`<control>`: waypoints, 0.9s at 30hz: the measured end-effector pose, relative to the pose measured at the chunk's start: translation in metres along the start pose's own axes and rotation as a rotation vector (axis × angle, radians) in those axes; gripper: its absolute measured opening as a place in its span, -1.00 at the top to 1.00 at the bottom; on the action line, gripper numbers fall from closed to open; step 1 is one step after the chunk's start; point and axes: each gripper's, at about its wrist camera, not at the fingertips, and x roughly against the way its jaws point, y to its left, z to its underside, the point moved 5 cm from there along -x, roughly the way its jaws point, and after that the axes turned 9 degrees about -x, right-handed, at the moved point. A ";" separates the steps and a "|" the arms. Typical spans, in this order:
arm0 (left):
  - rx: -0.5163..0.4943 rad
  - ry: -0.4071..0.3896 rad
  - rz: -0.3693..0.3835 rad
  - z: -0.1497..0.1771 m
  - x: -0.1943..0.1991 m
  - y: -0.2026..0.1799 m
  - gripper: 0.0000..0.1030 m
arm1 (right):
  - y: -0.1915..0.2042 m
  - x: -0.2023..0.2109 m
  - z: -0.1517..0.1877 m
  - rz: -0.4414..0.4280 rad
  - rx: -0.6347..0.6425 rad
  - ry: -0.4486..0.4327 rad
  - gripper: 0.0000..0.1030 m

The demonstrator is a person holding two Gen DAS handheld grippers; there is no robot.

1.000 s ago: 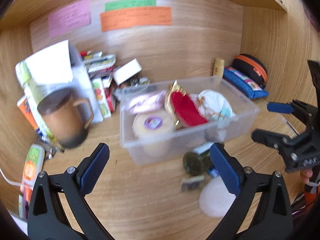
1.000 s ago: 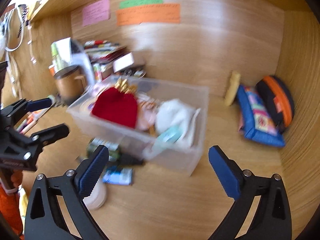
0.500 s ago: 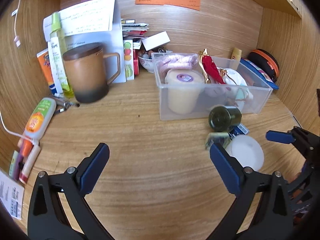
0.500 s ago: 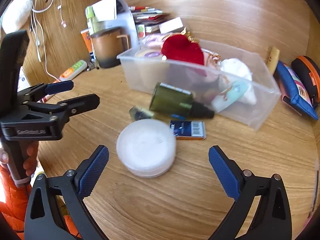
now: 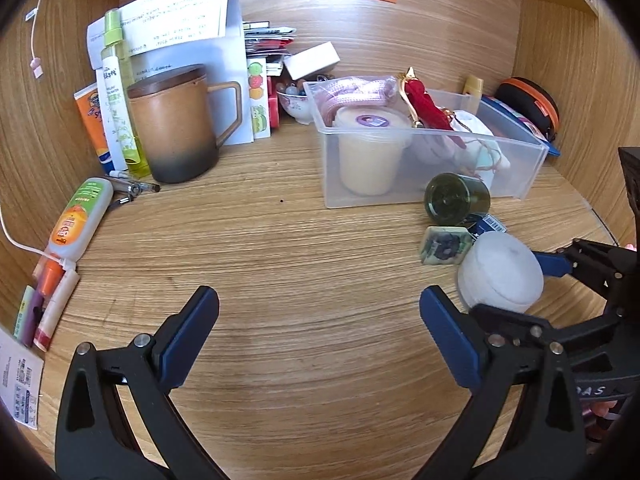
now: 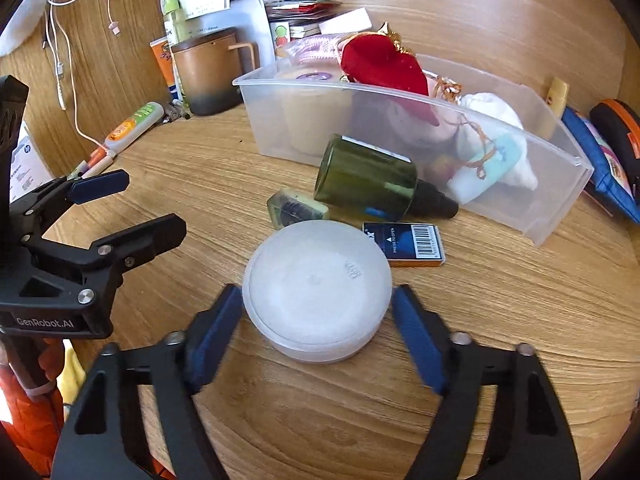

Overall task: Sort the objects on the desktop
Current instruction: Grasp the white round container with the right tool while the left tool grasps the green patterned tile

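Observation:
A white round container (image 6: 316,288) sits on the wooden desk in front of a clear plastic bin (image 6: 520,208). My right gripper (image 6: 316,304) straddles it; its jaws are closing and the blue pads (image 6: 224,312) meet the container's two sides. Just behind lie a dark green bottle (image 6: 368,188) on its side, a small square greenish tile (image 6: 296,208) and a blue box with a barcode (image 6: 408,244). In the left wrist view the container (image 5: 500,276) is at the right, with the right gripper (image 5: 516,288) around it. My left gripper (image 5: 318,304) is open over bare desk.
The bin holds a cream cup, a red pouch and white cloth items. A brown mug (image 5: 176,124), a spray bottle, papers and tubes (image 5: 80,216) crowd the back left. Blue and orange-black pouches (image 6: 600,160) lie at the right wall. Wooden walls enclose the desk.
My right gripper has come down over the white container, and its jaws have narrowed from wide open onto the container's sides. The left gripper dipped lower early on, then held still.

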 end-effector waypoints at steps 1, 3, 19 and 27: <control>0.004 0.003 0.013 0.000 -0.001 -0.001 -0.97 | 0.000 0.002 0.000 -0.002 -0.001 -0.002 -0.22; 0.010 0.010 0.028 -0.001 -0.004 -0.004 -0.97 | -0.003 0.005 0.000 -0.019 -0.025 -0.009 -0.22; -0.020 0.120 0.170 -0.031 -0.031 -0.056 -0.98 | -0.091 0.046 0.006 0.020 -0.155 -0.109 -0.22; 0.011 0.174 0.142 -0.044 -0.052 -0.060 -0.97 | -0.111 0.061 0.002 0.006 -0.164 -0.150 -0.22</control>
